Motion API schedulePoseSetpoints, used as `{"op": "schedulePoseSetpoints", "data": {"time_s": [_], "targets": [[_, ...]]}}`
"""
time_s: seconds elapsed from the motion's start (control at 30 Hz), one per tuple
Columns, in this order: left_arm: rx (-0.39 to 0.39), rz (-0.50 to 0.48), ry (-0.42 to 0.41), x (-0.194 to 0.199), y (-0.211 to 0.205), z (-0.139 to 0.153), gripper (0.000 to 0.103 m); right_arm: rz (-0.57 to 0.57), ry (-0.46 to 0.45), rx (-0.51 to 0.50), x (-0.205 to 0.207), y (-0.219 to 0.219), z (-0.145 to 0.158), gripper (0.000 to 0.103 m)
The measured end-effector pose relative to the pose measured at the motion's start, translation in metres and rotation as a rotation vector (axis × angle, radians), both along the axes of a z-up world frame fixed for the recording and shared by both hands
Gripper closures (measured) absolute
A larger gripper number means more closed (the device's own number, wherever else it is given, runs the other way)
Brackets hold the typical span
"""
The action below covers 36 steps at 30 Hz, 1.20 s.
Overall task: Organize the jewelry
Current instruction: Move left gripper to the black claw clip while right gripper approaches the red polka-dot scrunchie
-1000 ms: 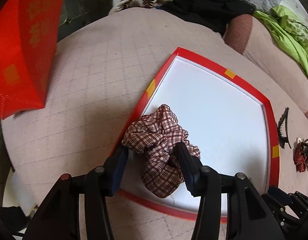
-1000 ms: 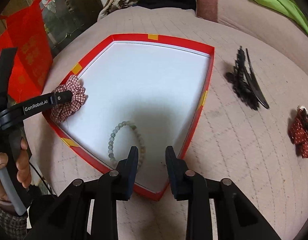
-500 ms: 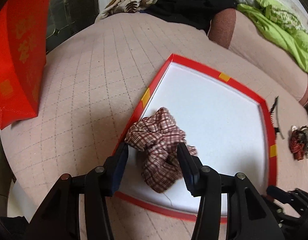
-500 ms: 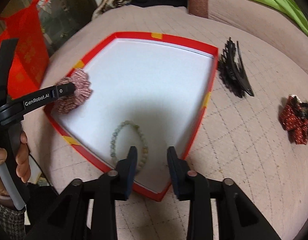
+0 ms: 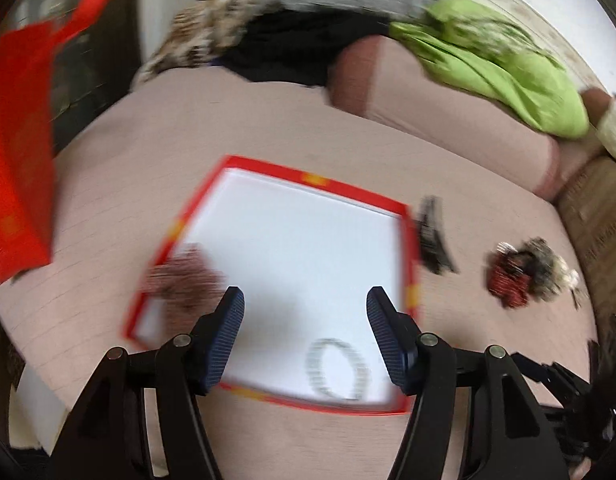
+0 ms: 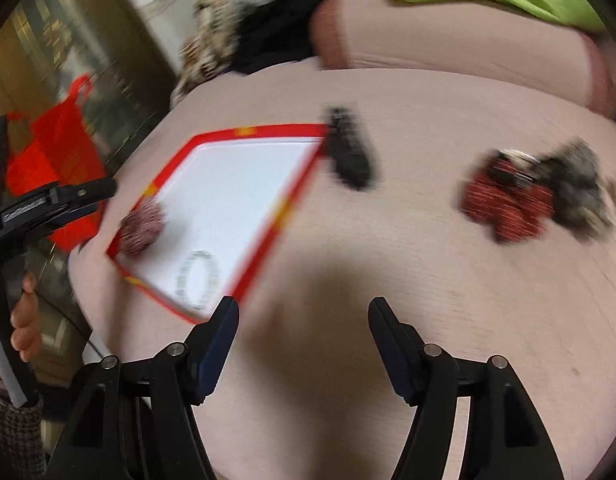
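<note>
Two gaping tools (label blurred, unreadable)

No words I can read. Left gripper has white label on its side, too blurry. Red bag has yellow marks, too blurry too.
</note>
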<state>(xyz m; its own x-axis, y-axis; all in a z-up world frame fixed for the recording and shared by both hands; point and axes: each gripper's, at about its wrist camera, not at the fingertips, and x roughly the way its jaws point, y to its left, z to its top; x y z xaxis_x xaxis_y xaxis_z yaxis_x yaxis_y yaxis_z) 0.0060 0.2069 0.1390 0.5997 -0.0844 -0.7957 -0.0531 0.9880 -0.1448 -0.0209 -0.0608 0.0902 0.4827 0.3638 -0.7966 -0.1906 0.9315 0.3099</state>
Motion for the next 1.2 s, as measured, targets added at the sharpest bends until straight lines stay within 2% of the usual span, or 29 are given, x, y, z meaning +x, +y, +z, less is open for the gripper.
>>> {"op": "schedulePoseSetpoints", "data": {"time_s": [0.2, 0.33, 0.43, 0.77, 0.93, 1.1, 1.13, 1.2], "targets": [[-0.008, -0.141, 0.042, 0.035, -0.085, -0.019, 0.040, -0.164, -0.008, -0.014, -0.002, -0.083, -0.005, 0.031], [-0.014, -0.185, 0.088, 0.064, -0.127, -0.043, 0.040, -0.213, -0.029, -0.026, 0.009, -0.109, -0.005, 0.031], [-0.003, -0.188, 0.127, 0.083, -0.143, -0.059, 0.040, -0.225, -0.031, -0.027, 0.024, -0.119, -0.011, 0.031], [-0.007, -0.162, 0.193, 0.138, -0.163, -0.094, 0.040, -0.254, -0.012, 0.012, 0.069, -0.124, -0.030, 0.030], [-0.046, -0.144, 0.213, 0.150, -0.160, -0.105, 0.040, -0.272, 0.005, 0.042, 0.082, -0.120, -0.038, 0.030], [-0.032, -0.159, 0.207, 0.148, -0.165, -0.111, 0.041, -0.311, 0.034, 0.060, 0.090, -0.121, -0.048, 0.030], [-0.030, -0.163, 0.206, 0.148, -0.165, -0.112, 0.049, -0.316, 0.040, 0.061, 0.091, -0.122, -0.050, 0.030], [-0.046, -0.177, 0.213, 0.146, -0.167, -0.113, 0.062, -0.324, 0.054, 0.069, 0.092, -0.123, -0.054, 0.043]]}}
